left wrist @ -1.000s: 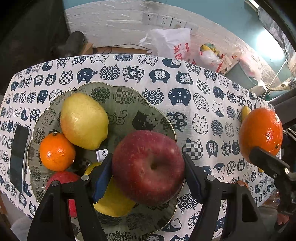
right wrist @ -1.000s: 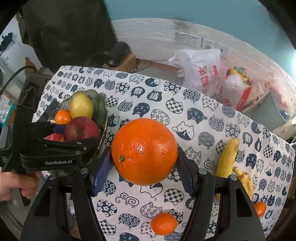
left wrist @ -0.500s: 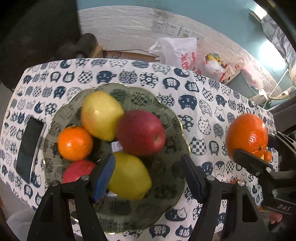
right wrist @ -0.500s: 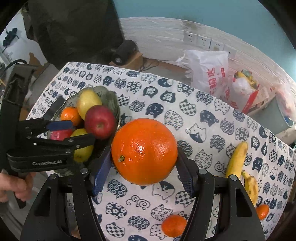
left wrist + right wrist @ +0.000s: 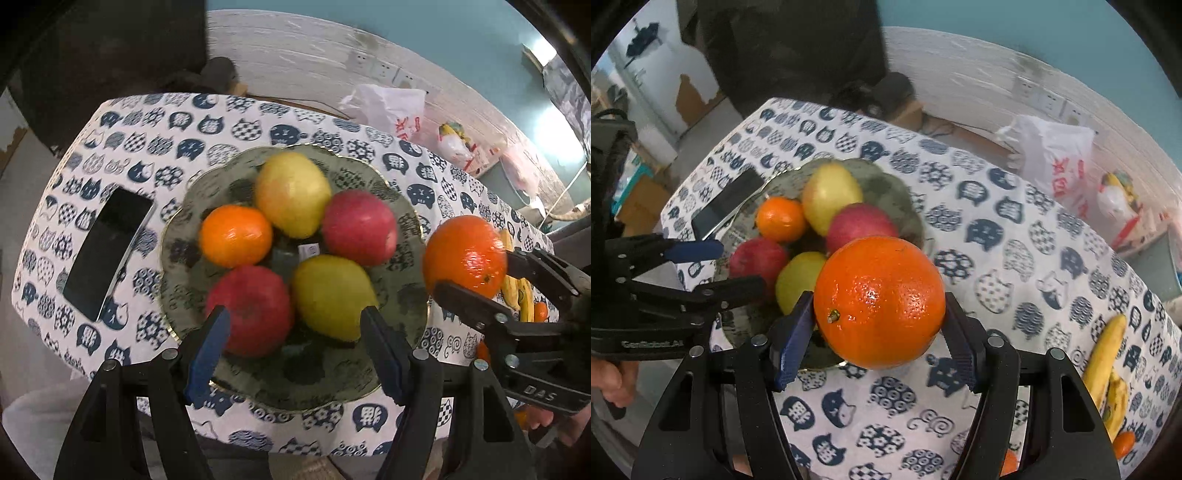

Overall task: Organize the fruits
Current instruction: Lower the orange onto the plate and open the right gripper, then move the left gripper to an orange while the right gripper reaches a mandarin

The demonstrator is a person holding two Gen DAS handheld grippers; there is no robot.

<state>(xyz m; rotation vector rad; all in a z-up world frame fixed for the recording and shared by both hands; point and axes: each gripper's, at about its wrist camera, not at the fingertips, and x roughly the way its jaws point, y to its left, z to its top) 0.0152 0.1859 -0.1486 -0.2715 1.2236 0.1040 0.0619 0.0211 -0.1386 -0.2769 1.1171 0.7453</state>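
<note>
A green glass plate (image 5: 332,380) holds two red apples (image 5: 358,227), two yellow pears (image 5: 291,194) and a mandarin (image 5: 236,236). My left gripper (image 5: 295,350) hovers open over the plate's near side, nothing between its blue pads. My right gripper (image 5: 877,310) is shut on a big orange (image 5: 879,280), held in the air just right of the plate (image 5: 897,192). In the left wrist view that orange (image 5: 465,254) hangs beside the plate's right rim. In the right wrist view the left gripper (image 5: 718,267) stands at the plate's left side.
A dark phone (image 5: 107,251) lies left of the plate on the cat-print cloth. Bananas (image 5: 1104,362) and a small mandarin (image 5: 1123,443) lie at the right. Plastic bags (image 5: 1056,155) sit behind the table. A hand (image 5: 613,384) holds the left gripper. The table edge runs close below.
The red apple that was between the left pads now lies in the plate, and the left gripper has drawn back from it. The right gripper has carried the orange closer to the plate.
</note>
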